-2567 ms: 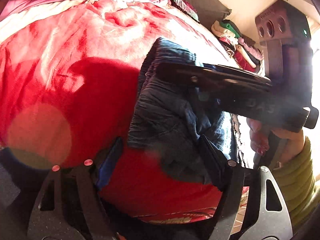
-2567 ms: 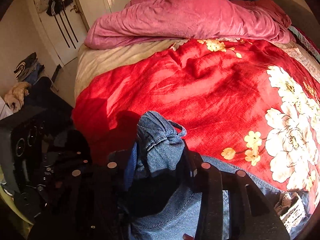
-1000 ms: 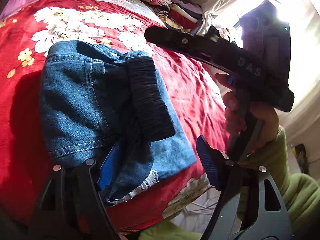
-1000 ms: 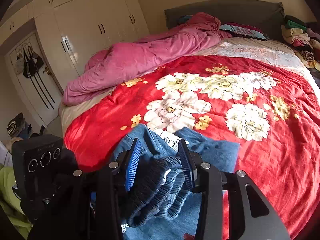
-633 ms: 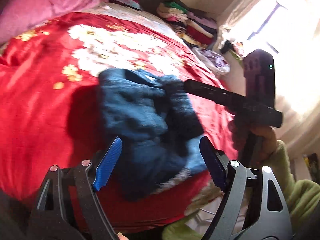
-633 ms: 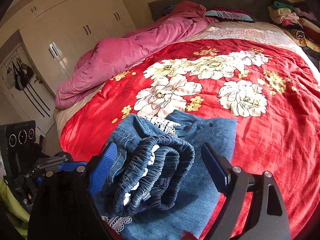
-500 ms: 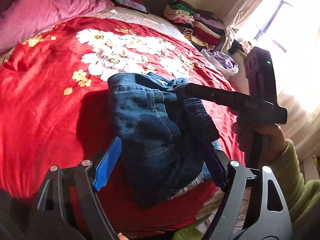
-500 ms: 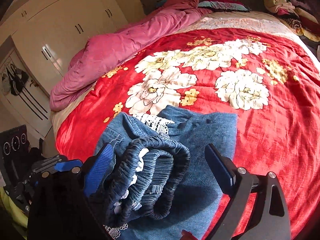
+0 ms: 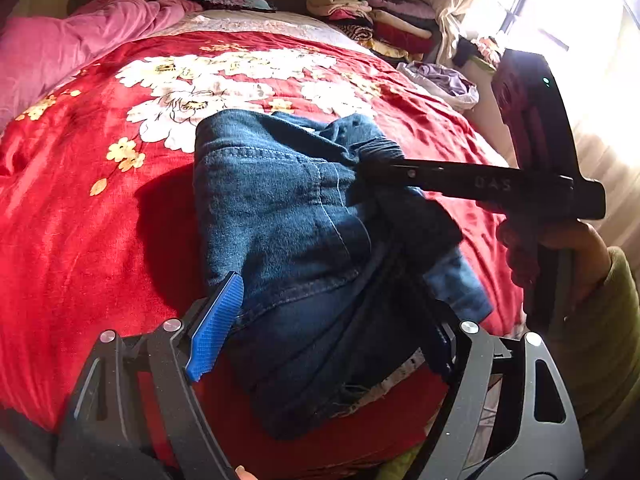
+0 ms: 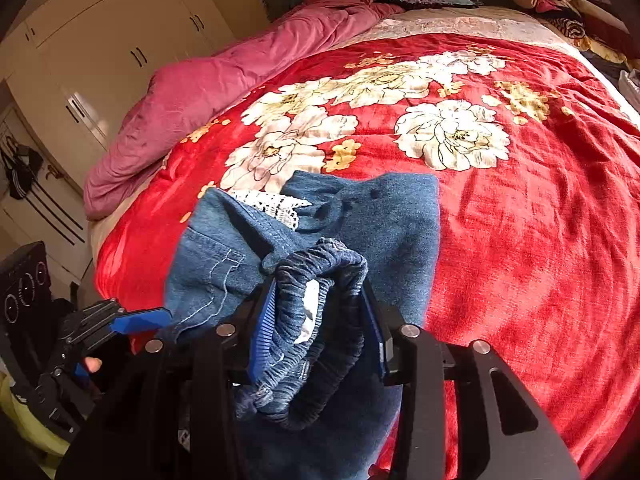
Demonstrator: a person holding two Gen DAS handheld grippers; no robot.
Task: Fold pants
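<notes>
Folded blue denim pants (image 9: 280, 208) lie on the red flowered bedspread (image 9: 80, 220) near its front edge. My left gripper (image 9: 332, 312) is open and straddles the near end of the bundle; its left blue pad (image 9: 218, 320) rests against the denim edge and the other finger is buried in shadow. In the right wrist view the elastic waistband (image 10: 320, 272) bunches between the pads of my right gripper (image 10: 318, 320), whose jaws are closing and press on it. White lace trim (image 10: 272, 204) peeks out of the fold. A hand (image 9: 560, 248) holds the right gripper.
A pink quilt (image 10: 240, 72) lies heaped along the bed's far left side. Stacked folded clothes (image 9: 372, 12) sit at the far right corner by a bright window. A cream wardrobe (image 10: 100, 40) stands beyond the bed. The bed's front edge is just below the pants.
The right gripper let go of the waistband, opened wide, then closed on the bunched waistband again, lower down. The left gripper moved in around the pants' near end.
</notes>
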